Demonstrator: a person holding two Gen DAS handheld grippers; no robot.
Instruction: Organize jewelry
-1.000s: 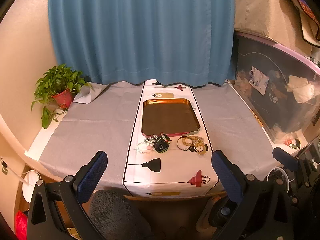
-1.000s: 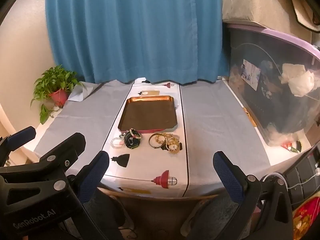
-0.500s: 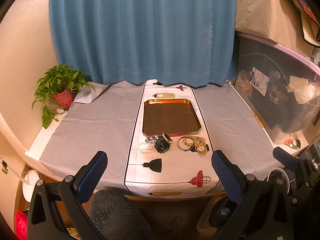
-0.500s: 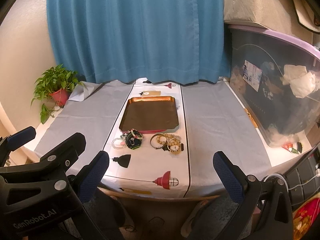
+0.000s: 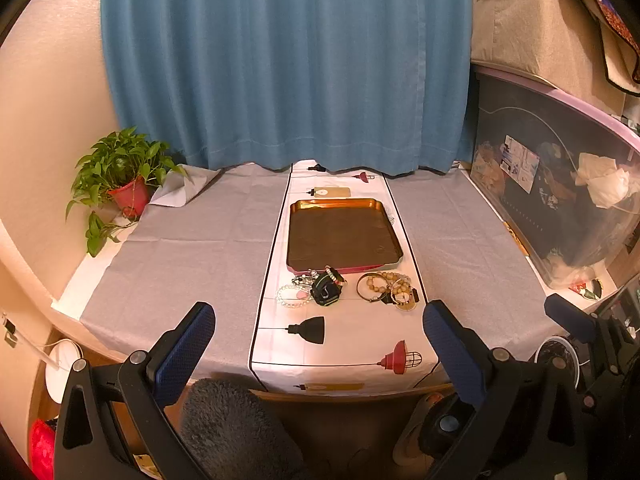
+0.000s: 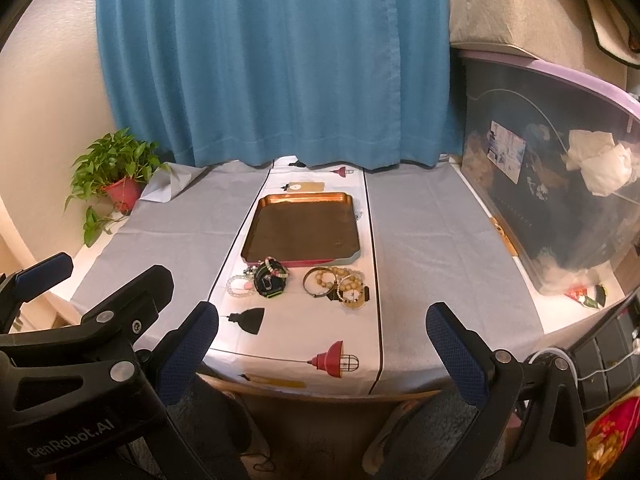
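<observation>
A copper tray (image 5: 390,222) (image 6: 256,236) with a dark bare floor lies on the white table runner. In front of it lie two heaps of jewelry: a clear bead bracelet (image 5: 294,296) (image 6: 238,285) and a dark beaded bundle (image 5: 327,286) (image 6: 271,278) on the left, wooden bead bracelets and bangles (image 5: 387,289) (image 6: 338,286) on the right. My left gripper (image 5: 318,342) is open and empty, near the table's front edge. My right gripper (image 6: 322,340) is open and empty beside it, also short of the jewelry.
A potted plant (image 5: 120,176) stands at the table's far left corner. A large clear storage bin (image 5: 560,184) fills the right side, with a fabric box (image 5: 532,20) on top. A blue curtain (image 5: 280,60) hangs behind. A grey cloth (image 5: 192,248) covers the table.
Both grippers have drifted slightly forward toward the table; the tray and jewelry look a little nearer. Nothing on the table has moved.
</observation>
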